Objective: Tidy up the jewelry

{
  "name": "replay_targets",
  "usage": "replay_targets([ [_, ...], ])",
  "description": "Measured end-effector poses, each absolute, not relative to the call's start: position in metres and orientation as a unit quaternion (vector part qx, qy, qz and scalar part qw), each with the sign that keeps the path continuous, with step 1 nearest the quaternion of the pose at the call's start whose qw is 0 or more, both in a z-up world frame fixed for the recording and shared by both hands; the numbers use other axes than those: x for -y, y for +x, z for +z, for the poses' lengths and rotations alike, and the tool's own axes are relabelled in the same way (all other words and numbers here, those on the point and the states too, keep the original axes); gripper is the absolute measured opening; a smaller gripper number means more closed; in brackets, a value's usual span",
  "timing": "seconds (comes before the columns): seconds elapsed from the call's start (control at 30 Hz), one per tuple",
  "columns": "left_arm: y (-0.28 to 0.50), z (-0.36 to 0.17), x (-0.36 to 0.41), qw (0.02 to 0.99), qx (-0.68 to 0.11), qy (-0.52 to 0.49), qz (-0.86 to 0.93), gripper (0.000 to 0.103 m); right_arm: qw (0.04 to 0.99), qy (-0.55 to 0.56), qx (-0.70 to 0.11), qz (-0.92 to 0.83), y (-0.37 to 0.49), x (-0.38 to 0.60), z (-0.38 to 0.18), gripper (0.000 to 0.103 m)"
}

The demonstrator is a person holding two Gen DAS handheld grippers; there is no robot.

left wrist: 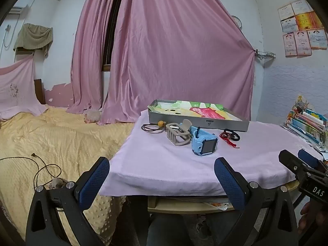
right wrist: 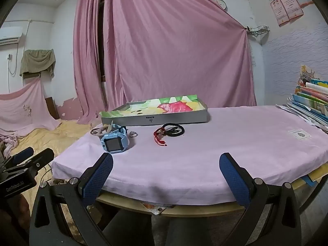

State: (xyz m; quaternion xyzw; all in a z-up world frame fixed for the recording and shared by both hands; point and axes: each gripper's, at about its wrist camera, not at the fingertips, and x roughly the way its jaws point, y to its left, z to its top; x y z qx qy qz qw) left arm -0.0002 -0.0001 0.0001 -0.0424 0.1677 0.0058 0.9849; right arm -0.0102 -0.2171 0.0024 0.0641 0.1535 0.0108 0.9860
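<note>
Both tools hang short of the table's near edge, each empty; the left gripper [left wrist: 162,169] has its blue-padded fingers spread wide, and the right gripper [right wrist: 166,165] is spread likewise. The jewelry lies on the pink cloth [right wrist: 225,143] in a loose row just in front of the grey tray [right wrist: 155,117] (lined with bright paper): a blue watch [right wrist: 114,140] nearest the grippers; a beige strap piece [left wrist: 177,136] touching its left side; a brown cord with an orange bead [left wrist: 152,126] further left, near the tray's corner; a red cord bracelet [right wrist: 160,136] and black hair ties [right wrist: 173,130] tangled together to the watch's right; a small ring [right wrist: 133,134] sits between watch and red cord. Books [right wrist: 313,100] are stacked at the far right.
</note>
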Motion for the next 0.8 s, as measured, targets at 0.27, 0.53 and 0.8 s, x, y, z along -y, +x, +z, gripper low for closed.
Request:
replay_targets([
  [0.27, -0.0010, 0.0002, 0.0002, 0.985, -0.168, -0.044, 0.006, 0.103, 0.986, 0.062, -0.154, 0.012, -0.0139, 0.2165, 0.0038, 0.102],
  [0.53, -0.0001, 0.0000, 0.0001, 0.985, -0.169, -0.044, 0.005, 0.103, 0.986, 0.063, -0.155, 0.015, -0.0098, 0.2150, 0.0010, 0.102],
  [0.8, 0.0000, 0.0000, -0.0001, 0.984, -0.170, -0.044, 0.006, 0.103, 0.986, 0.063, -0.156, 0.016, -0.0102, 0.2155, 0.0012, 0.102],
])
